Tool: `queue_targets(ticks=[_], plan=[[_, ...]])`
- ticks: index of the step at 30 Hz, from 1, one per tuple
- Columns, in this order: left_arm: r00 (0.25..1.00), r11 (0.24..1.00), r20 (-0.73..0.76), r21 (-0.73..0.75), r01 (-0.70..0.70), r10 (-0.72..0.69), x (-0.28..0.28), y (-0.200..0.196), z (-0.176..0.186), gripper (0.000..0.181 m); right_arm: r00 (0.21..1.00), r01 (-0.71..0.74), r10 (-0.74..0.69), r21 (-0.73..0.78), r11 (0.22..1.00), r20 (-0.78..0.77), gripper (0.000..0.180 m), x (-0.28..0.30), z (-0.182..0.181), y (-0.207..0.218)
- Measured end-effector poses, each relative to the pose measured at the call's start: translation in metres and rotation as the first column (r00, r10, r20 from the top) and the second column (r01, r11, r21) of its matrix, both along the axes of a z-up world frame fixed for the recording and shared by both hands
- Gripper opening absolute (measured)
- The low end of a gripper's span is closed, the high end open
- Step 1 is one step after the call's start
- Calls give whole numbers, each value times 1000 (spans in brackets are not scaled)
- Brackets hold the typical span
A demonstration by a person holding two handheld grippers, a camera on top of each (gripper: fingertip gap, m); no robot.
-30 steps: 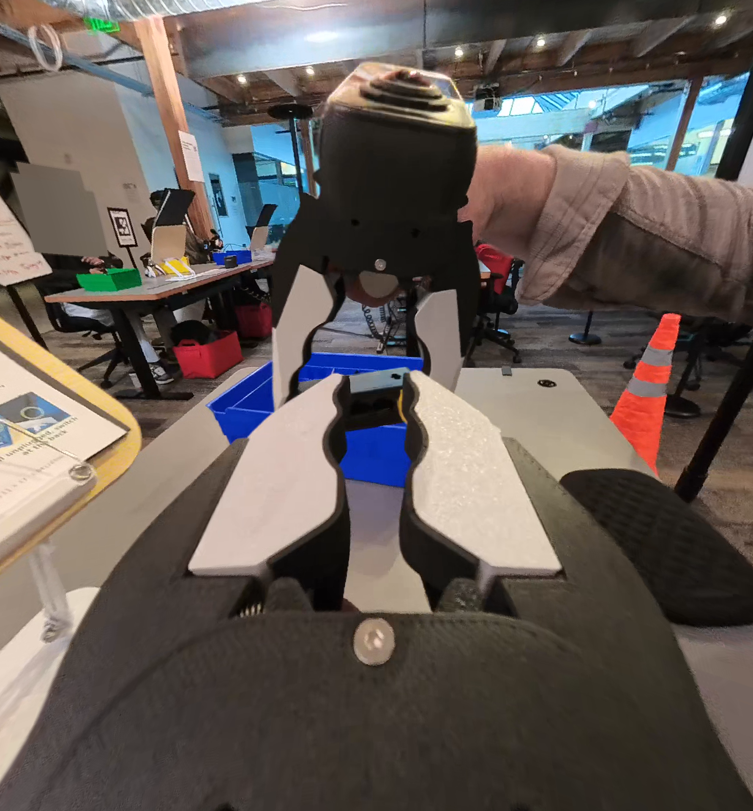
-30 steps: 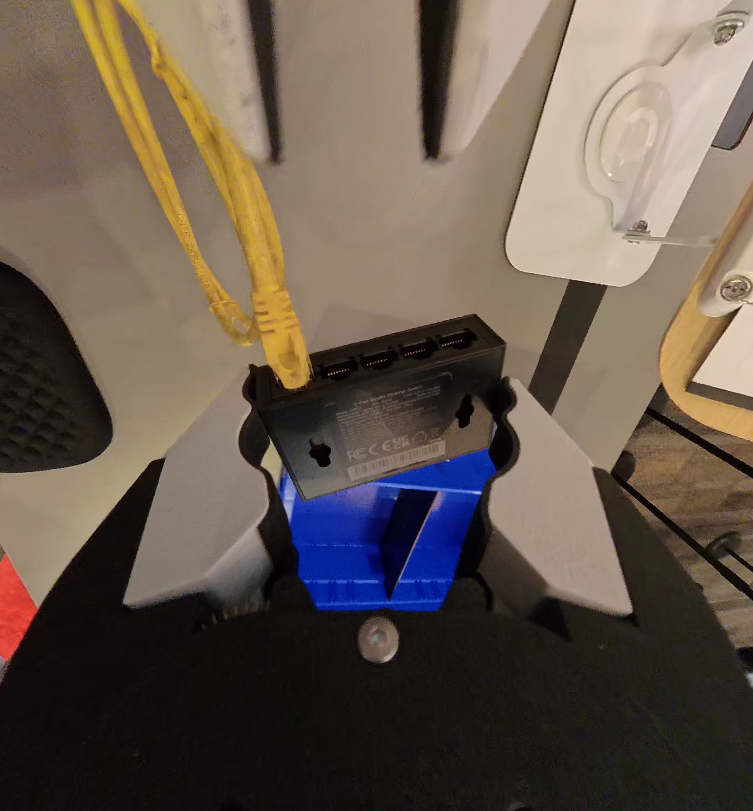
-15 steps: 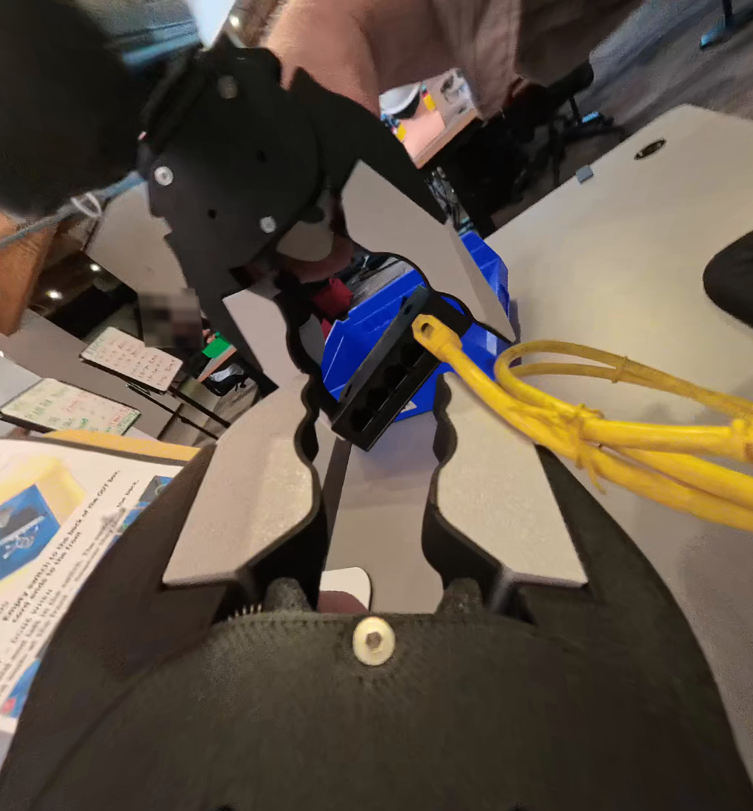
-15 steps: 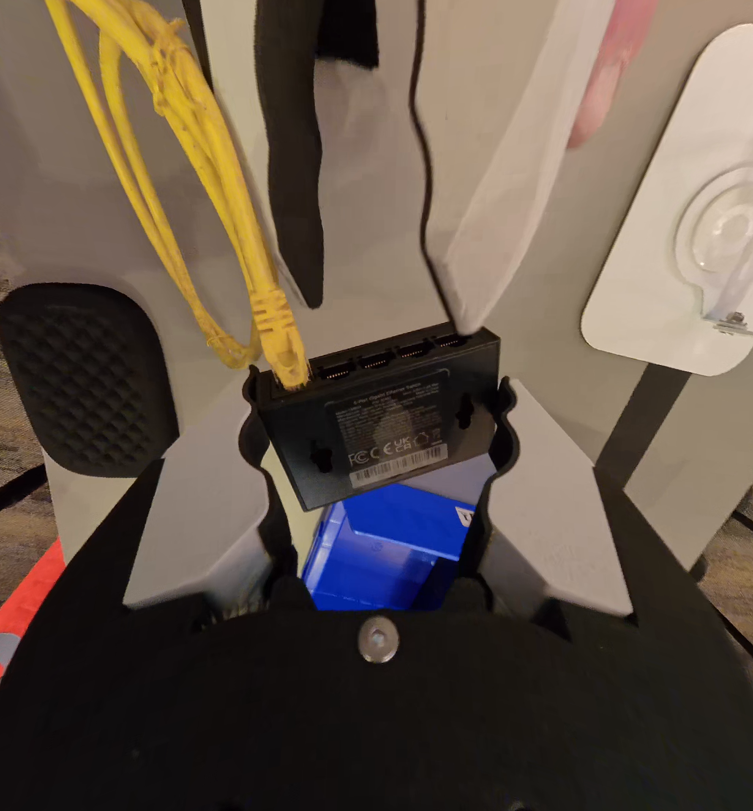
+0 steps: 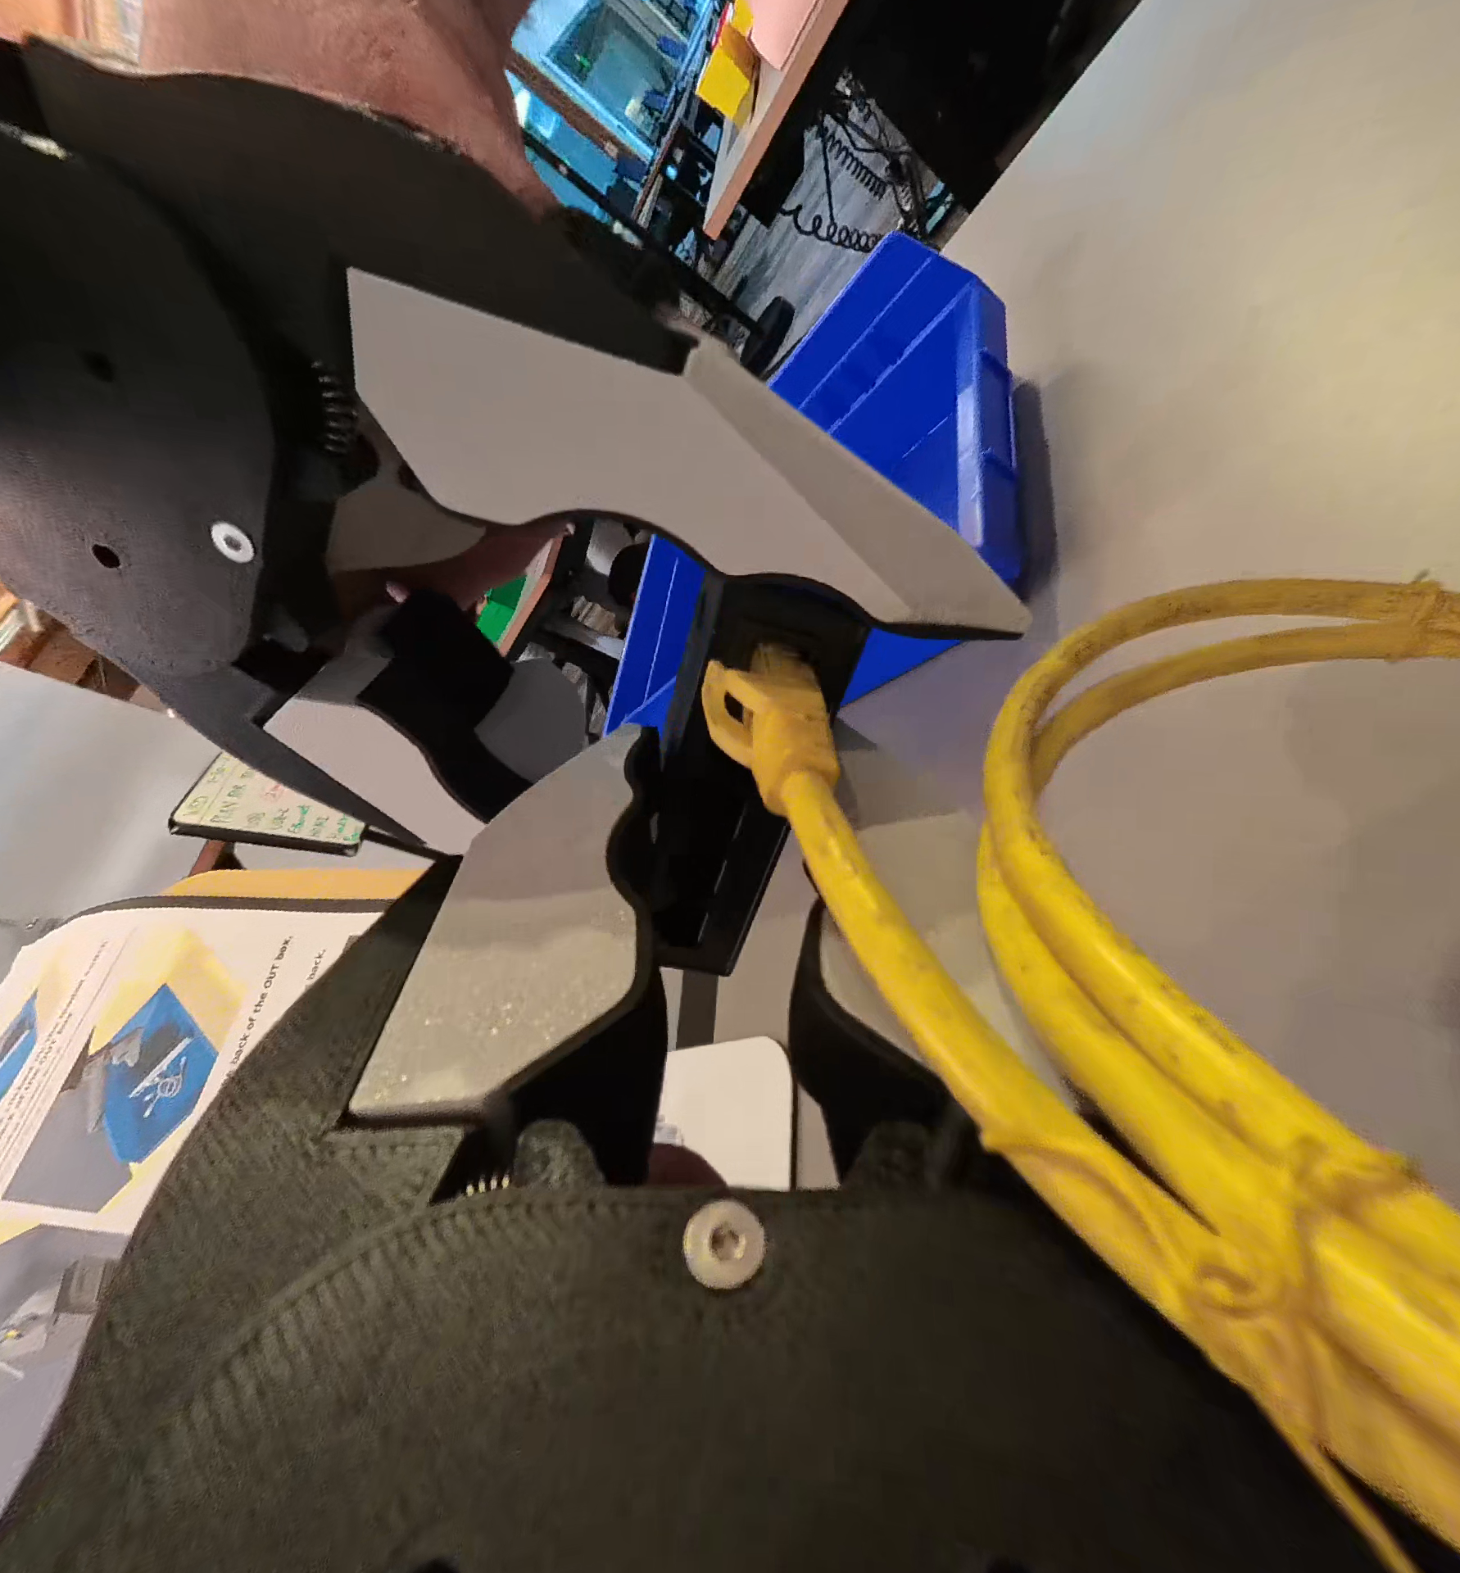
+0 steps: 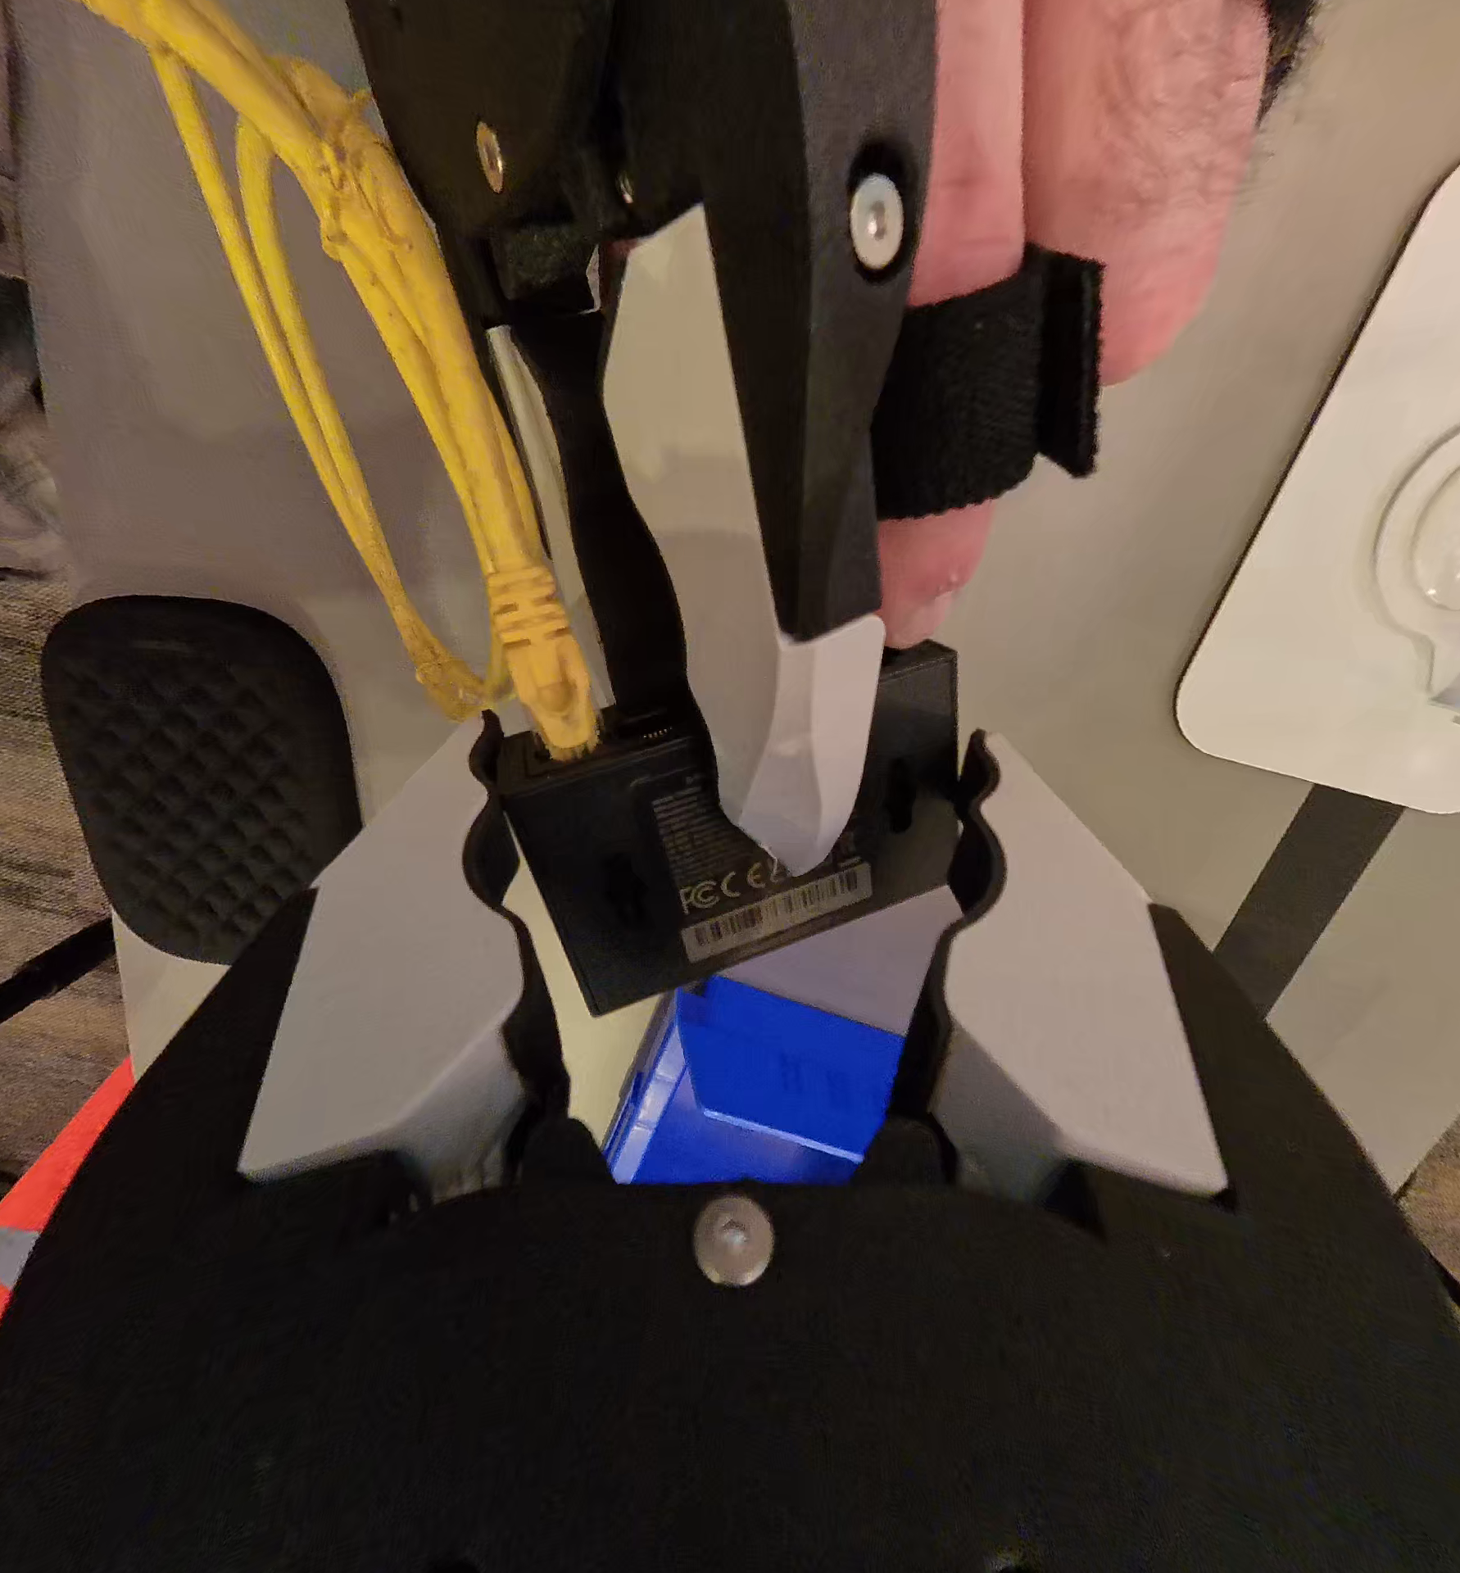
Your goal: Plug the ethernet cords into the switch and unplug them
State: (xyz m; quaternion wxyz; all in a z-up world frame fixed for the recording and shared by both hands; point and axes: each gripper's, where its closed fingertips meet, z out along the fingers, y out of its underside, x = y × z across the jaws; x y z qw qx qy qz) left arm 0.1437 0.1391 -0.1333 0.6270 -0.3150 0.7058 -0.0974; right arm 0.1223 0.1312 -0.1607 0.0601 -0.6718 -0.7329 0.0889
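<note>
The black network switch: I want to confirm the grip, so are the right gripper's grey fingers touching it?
Touching. The right wrist view shows the black network switch wedged between both grey fingers of the right gripper, no gap either side.

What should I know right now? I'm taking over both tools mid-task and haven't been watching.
Right tool: shut on the black switch.
Left tool: open, fingers straddling the switch edge-on; contact unclear.
Yellow cord: its plug sits in the switch's end port, and the tied bundle trails beside the left tool.
Blue bin: on the table beyond.
Done: one cord plugged in.
Left: unplug it; no other cord in view.
</note>
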Motion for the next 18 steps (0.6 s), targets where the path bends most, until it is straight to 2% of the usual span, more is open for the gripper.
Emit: queue_targets(ticks=[2, 4, 7, 9, 14, 18], plan=[[1000, 1000, -11, -23, -8, 8, -1, 4, -4, 26, 1000, 4, -3, 32, 999, -12, 95, -2, 3, 3], [999, 996, 43, -89, 5, -1, -4, 6, 3, 27, 999, 20, -23, 111, 994, 28, 105, 6, 4, 13], [998, 993, 67, -115, -14, 22, -11, 14, 12, 28, 999, 31, -32, 183, 983, 4, 103, 8, 9, 17], [996, 988, 83, -156, -3, 16, -15, 17, 15, 26, 998, 49, -40, 245, 968, -41, 96, 7, 15, 20], [994, 977, 110, -213, 15, 9, -22, 21, 21, 26, 995, 71, -28, 454, 888, -99, 55, 4, 30, 30], [995, 972, 95, -232, 28, -6, -22, 18, 20, 27, 997, 51, -3, 590, 806, -82, 39, -2, 29, 37]])
